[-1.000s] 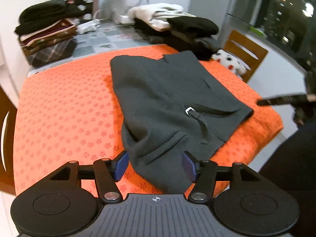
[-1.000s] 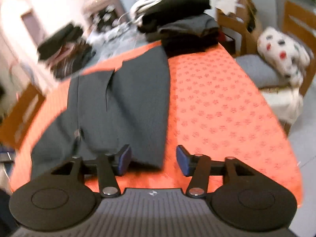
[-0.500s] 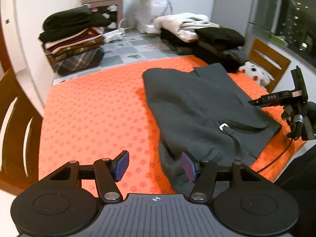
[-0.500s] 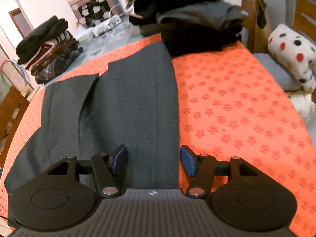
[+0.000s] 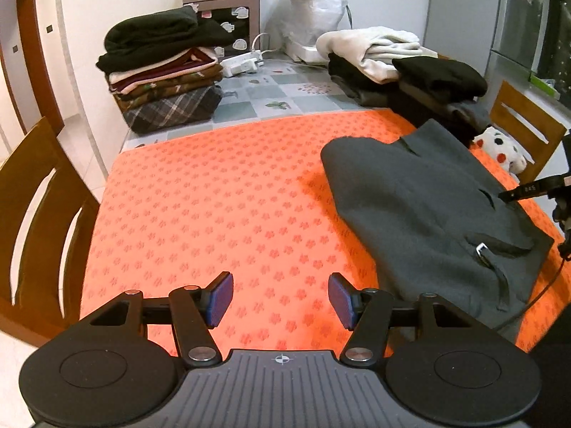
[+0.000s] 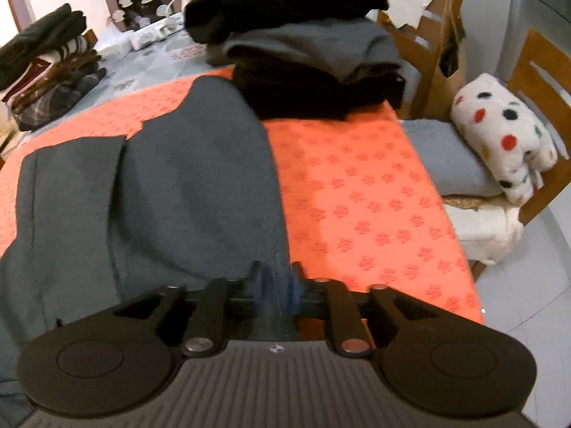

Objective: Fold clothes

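Your right gripper point(image 6: 276, 287) sits low at the bottom centre, its blurred fingers apparently pinched on the grey coat's point(image 6: 185, 185) near hem. Your left gripper point(image 5: 280, 297), fingers apart, hovers over bare orange desk point(image 5: 214, 214); the coat lies at right.

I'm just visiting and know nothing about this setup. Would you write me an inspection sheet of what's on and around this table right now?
Surface: orange flower-print cloth covering the near part of the table.
Job's things: dark grey garment lying mostly flat on the cloth.
Clutter: folded pile at far left; second pile at far right; white power strip.
Tongs: left tongs open over bare cloth; right tongs shut on the garment's near edge, blurred.
Cables: thin black cable by the right device.
Surroundings: wooden chair; spotted cushion on another chair.
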Tool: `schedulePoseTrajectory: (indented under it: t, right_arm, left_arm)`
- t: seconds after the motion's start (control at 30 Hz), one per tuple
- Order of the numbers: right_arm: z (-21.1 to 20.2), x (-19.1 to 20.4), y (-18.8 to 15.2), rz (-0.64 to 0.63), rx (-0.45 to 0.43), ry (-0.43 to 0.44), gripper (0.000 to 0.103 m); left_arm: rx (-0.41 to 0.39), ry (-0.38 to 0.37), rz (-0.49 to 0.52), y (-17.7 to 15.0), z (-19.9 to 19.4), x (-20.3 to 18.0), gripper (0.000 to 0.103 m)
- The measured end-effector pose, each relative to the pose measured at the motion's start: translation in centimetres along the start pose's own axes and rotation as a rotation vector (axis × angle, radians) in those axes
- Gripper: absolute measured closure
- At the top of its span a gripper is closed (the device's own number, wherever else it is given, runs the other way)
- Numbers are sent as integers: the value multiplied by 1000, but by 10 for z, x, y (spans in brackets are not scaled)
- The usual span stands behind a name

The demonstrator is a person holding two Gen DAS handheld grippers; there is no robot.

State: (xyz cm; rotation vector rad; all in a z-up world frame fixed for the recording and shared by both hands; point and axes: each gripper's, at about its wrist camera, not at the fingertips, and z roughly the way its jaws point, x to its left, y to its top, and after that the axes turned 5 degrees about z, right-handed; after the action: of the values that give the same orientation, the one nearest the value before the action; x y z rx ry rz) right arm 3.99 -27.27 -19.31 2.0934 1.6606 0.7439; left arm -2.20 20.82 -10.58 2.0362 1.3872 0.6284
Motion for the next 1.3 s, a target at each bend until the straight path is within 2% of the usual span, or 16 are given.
schedulePoseTrajectory:
  t: [0.07, 0.2, 0.27, 0.4, 0.57, 0.73, 0.77, 0.83, 0.87, 0.9, 0.93, 1.0, 1.17, 1.3]
  right_arm:
    - [-16, 2, -2, -12, -41, -31, 69]
    - [-52, 10, -34, 97, -95, -69, 59]
    - [-70, 14, -50, 151, -121, -88, 58]
    - [-107, 22, -81, 260, -175, -126, 54]
    - [-146, 38, -134, 389, -211, -198, 53]
    - [-173, 55, -184, 495, -203, -273, 51]
    - [-178, 58, -193, 508, -200, -293, 51]
    - [-184, 63, -205, 532, -198, -318, 51]
    - [-187, 65, -210, 543, -198, -327, 51]
    - [-190, 68, -214, 555, -200, -338, 51]
    - [-191, 70, -217, 562, -201, -342, 51]
    - [-191, 74, -219, 569, -201, -345, 51]
    - [-177, 85, -206, 535, -198, -317, 51]
    - [-164, 96, -192, 495, -196, -265, 51]
  left_arm:
    - [-13, -17, 2, 6, 11, 2, 41]
    - [-37, -102, -18, 25, 48, 14, 35]
    - [-45, -161, -28, 39, 74, 21, 34]
    - [-60, -307, -21, 73, 124, 23, 25]
    - [-2, -471, -81, 106, 184, 13, 19]
    - [61, -514, -95, 116, 228, -10, 21]
    - [66, -518, -92, 116, 233, -15, 25]
    - [74, -529, -86, 115, 237, -24, 47]
    - [72, -532, -78, 114, 238, -28, 65]
    - [65, -527, -62, 112, 237, -34, 77]
    - [52, -521, -51, 111, 234, -37, 83]
    - [29, -501, -51, 109, 227, -38, 88]
    - [-13, -415, -75, 107, 203, -27, 89]
    - [-24, -321, -122, 99, 183, -1, 89]
